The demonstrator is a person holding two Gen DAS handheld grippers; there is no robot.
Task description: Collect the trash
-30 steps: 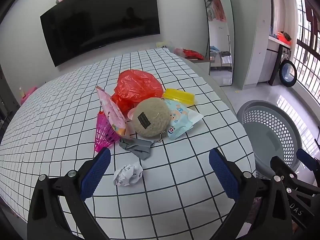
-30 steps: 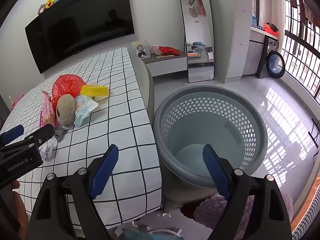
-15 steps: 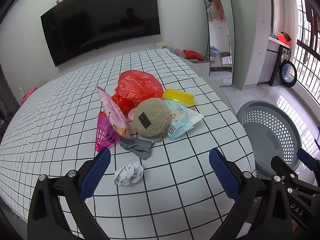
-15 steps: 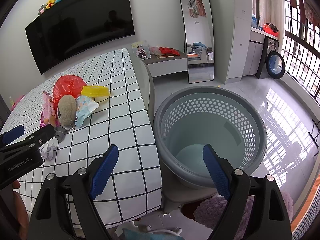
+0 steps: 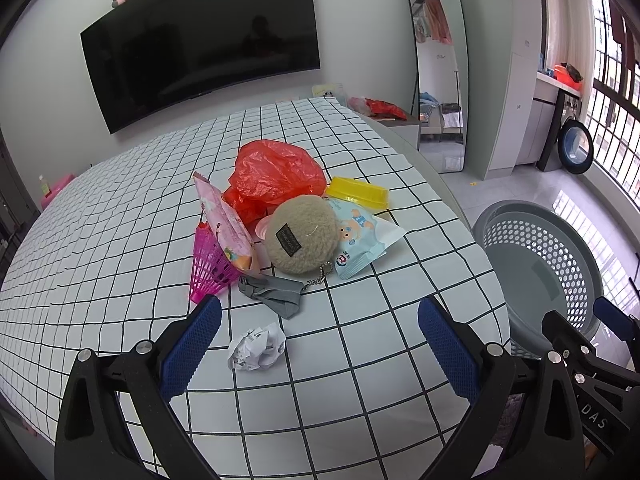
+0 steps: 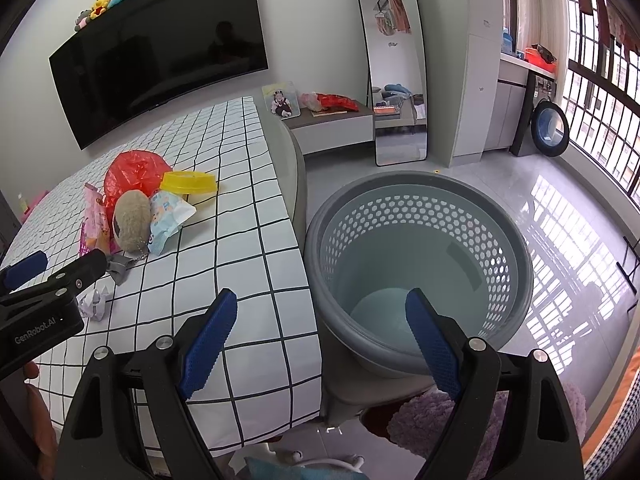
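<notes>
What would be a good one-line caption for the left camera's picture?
Open left gripper hovers over crumpled paper on a checked bed, the clutter pile beyond.

The left wrist view looks forward and down between its spread fingers (image 5: 192, 344) onto the checked bed (image 5: 120, 216), the crumpled paper (image 5: 258, 346) close between them — the litter pile beyond. The right wrist view faces the same way from further right, over the grey basket (image 6: 416, 264). Both share the bed, the pile, the basket (image 5: 536, 256) and the television (image 5: 200, 36).
</notes>
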